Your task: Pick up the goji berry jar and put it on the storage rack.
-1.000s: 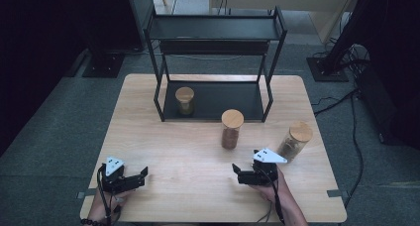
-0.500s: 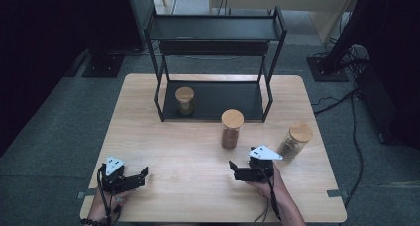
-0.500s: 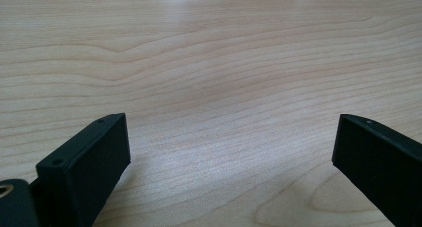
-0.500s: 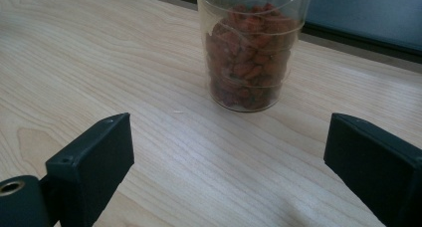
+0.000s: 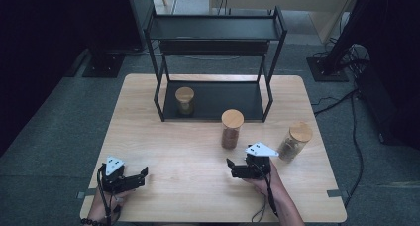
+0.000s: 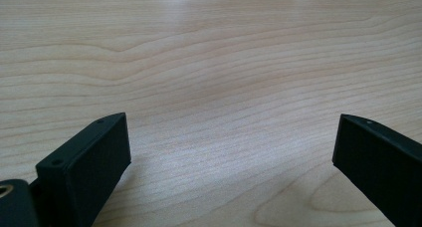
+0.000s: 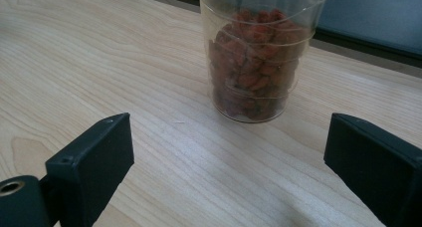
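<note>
My right tool (image 5: 237, 167) has swung left over the last second and now faces the jar of red-brown dried fruit (image 5: 232, 129) at mid-frame, its jaws spread wide and empty. That lines me up for a grab. My left tool (image 5: 134, 177) sits at lower left, jaws apart over bare worktop (image 5: 198, 161).

A rack (image 5: 216, 37) stands at the far middle of the desk (image 5: 163, 151), one jar (image 5: 184, 100) on its bottom shelf. A second jar (image 5: 231, 129) stands just before it, a third (image 5: 294, 141) farther right.
</note>
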Motion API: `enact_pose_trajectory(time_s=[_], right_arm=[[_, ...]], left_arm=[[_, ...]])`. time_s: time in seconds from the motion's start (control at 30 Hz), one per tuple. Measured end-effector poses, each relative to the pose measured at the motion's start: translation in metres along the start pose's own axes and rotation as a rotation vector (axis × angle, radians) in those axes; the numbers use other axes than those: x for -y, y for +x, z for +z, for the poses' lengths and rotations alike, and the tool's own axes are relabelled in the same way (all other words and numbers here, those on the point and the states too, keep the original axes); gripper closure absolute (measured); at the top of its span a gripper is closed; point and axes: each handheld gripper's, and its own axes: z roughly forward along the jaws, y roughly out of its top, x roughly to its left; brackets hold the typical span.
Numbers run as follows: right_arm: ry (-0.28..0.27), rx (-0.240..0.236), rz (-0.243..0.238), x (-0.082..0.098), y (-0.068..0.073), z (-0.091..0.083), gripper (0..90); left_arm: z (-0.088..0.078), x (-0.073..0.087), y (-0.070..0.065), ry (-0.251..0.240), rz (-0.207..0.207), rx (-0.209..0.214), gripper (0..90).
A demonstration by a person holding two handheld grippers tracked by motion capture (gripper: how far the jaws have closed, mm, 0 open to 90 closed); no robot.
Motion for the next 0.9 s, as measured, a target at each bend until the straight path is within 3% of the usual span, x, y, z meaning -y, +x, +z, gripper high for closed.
enact_pose_trajectory(time_s=[0.9], right_arm=[[0.023, -0.007, -0.011, -0.012, 0.003, 0.023, 4.6]], left_arm=[[0.000, 0.000, 0.000, 0.001, 0.003, 0.004, 2.0]])
